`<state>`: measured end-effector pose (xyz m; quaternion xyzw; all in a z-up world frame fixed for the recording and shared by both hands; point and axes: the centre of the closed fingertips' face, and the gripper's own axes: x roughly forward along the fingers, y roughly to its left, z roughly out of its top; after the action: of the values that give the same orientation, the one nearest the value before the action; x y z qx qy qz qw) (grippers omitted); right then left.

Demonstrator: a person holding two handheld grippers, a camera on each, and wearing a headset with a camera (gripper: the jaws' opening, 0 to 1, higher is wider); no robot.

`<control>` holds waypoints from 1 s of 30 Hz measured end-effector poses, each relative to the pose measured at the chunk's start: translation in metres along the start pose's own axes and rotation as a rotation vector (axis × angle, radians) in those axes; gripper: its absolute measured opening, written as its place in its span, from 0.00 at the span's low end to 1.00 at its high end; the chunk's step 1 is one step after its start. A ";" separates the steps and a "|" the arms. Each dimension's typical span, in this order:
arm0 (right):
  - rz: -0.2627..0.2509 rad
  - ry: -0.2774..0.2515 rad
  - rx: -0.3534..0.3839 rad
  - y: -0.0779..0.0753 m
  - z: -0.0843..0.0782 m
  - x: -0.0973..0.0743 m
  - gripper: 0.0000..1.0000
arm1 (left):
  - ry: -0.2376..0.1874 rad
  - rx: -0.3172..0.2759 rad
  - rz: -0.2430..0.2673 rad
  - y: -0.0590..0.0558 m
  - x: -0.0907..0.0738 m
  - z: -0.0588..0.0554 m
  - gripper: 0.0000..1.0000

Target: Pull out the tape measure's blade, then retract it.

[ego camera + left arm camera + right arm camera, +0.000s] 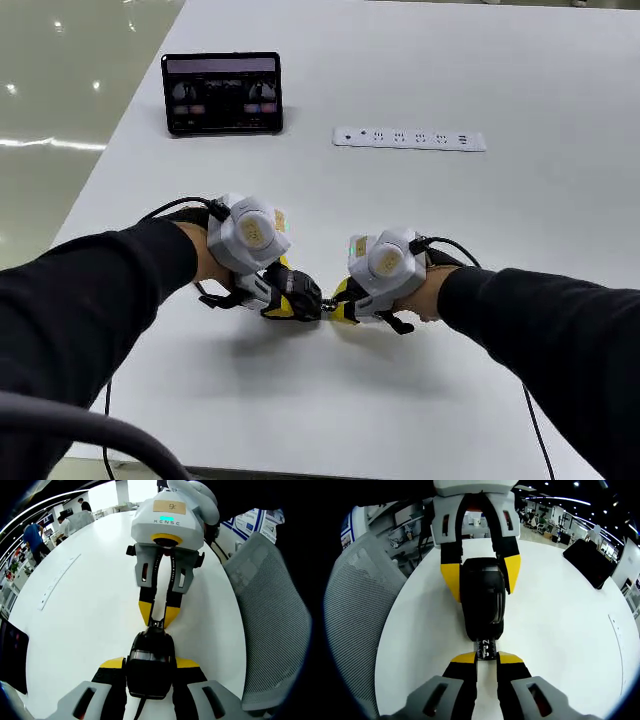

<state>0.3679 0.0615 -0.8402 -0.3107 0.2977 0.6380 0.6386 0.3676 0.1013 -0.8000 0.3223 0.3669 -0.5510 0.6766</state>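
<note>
Your two grippers meet nose to nose over the white worktop [470, 390], toward its near edge and closer to its left edge than its right. Your left gripper [150, 663] has its yellow-tipped jaws clamped on the sides of the black, rounded tape measure case [482, 597], which sits just above the surface between the two tools. Your right gripper [486, 658] has its jaws pinched together on the tip of the white, numbered blade [485, 649]. Only a short stretch of blade shows between the mouth of the case and the jaw tips. Black sleeves reach in from both sides in the head view. Farther back, a black tablet with a lit screen [222, 92] stands near the worktop's left edge, and a long white power strip [409, 139] lies flat to its right, well apart from the grippers. A grey mesh chair back [270, 630] rises just off the worktop's near edge.
</note>
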 end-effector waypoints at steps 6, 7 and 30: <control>-0.005 0.004 0.013 0.000 0.002 0.002 0.11 | -0.004 -0.007 -0.001 -0.001 -0.001 0.001 0.32; -0.004 0.010 0.009 0.000 0.002 0.002 0.11 | -0.005 -0.007 -0.002 -0.001 -0.001 0.001 0.32; 0.005 -0.020 0.010 0.002 -0.003 -0.003 0.09 | -0.006 -0.007 0.006 0.000 -0.001 -0.001 0.32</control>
<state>0.3661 0.0578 -0.8397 -0.3003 0.2953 0.6413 0.6414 0.3677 0.1029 -0.7995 0.3194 0.3657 -0.5487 0.6806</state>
